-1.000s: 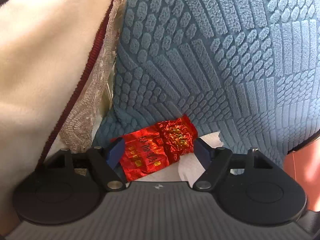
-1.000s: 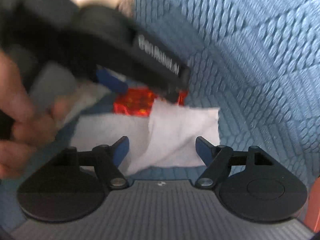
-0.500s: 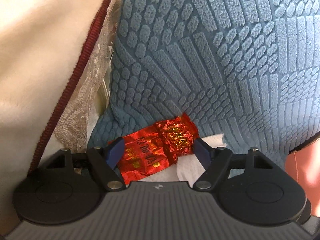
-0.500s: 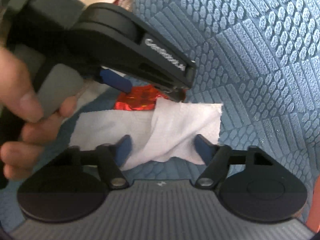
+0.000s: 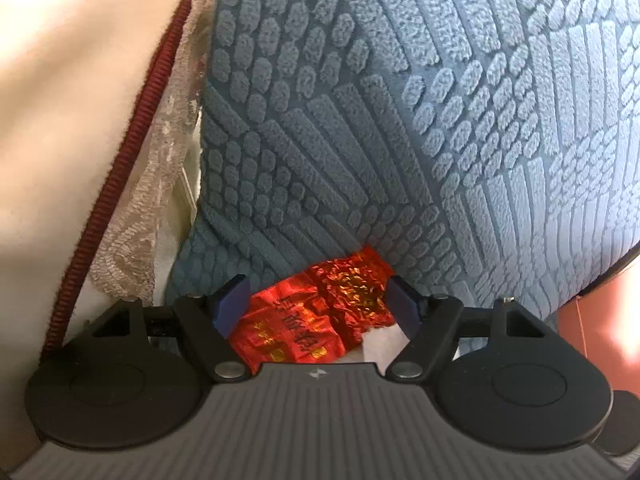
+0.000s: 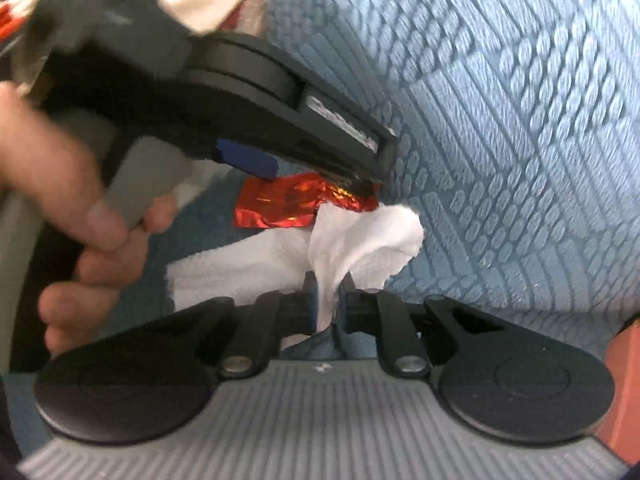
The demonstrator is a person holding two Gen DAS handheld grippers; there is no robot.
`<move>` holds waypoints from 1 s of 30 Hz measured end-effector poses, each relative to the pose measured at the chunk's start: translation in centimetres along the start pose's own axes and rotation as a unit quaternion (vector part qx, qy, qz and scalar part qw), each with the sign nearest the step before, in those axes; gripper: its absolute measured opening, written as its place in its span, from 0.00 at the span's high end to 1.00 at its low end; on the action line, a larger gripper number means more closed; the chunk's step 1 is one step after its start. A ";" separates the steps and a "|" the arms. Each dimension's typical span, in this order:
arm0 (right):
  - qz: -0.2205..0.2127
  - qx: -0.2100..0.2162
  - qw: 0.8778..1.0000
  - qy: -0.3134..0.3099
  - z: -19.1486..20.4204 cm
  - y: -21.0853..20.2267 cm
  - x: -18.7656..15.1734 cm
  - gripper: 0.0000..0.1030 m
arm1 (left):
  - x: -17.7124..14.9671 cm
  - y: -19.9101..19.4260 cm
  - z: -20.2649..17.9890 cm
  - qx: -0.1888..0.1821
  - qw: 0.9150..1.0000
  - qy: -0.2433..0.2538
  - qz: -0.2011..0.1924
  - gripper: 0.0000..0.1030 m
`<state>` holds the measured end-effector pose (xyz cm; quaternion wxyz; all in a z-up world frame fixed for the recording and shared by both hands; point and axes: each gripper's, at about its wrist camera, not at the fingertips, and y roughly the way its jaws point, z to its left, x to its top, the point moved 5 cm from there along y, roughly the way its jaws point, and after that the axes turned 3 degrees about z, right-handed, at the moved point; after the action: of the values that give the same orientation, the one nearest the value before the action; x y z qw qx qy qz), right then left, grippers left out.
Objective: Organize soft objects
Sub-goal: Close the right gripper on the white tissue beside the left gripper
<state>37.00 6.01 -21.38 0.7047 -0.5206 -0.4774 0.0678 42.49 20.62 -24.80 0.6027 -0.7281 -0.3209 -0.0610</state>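
Landmark: blue textured cushion (image 5: 400, 140), all places given vs. it.

What changed: a sec earlier the right gripper (image 6: 328, 300) stood wide w/ the white tissue (image 6: 372, 240) lying flat at the cushion's foot. At this moment its jaws were closing, w/ a fold of the tissue already pinched between the pads; the tissue bunched up into a peak and its far edge lifted off the seat, just in front of the cushion's base. Rest of the sheet was spread flat, left of the pinch.

Left gripper (image 5: 316, 304) hadn't changed: jaws wide apart, nothing clamped, straddling the red foil packet (image 5: 312, 320) w/o the pads touching it. Packet lay where it had been, tucked against the cushion's lower edge, partly on the tissue. A cream blanket w/ dark red piping (image 5: 80, 120) sat left of the cushion.

Meaning, prob.: tissue grab was made, so pulling it clear came next. Risk: packet rested on/near the sheet, might slide along w/ it. Thin tissue could tear if yanked.
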 end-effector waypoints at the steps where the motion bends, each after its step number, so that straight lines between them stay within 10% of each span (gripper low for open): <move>1: 0.000 -0.003 1.000 -0.006 0.3 -0.3 0.0 0.87 | 0.0 0.1 0.0 -0.001 1.000 0.001 0.000 0.24; 17: 0.005 -0.055 0.997 -0.047 0.1 -5.7 -0.6 0.89 | -1.3 1.1 -3.1 -0.080 0.992 0.068 0.075 0.24; 30: 0.038 -0.059 0.997 -0.040 -0.4 -5.4 -3.9 0.89 | -2.9 1.5 -6.4 -0.040 0.991 0.120 0.051 0.23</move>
<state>33.08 1.00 -19.36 0.6501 -0.5756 -0.4884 0.0867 42.99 13.48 -25.74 0.6094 -0.7544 -0.2062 -0.1301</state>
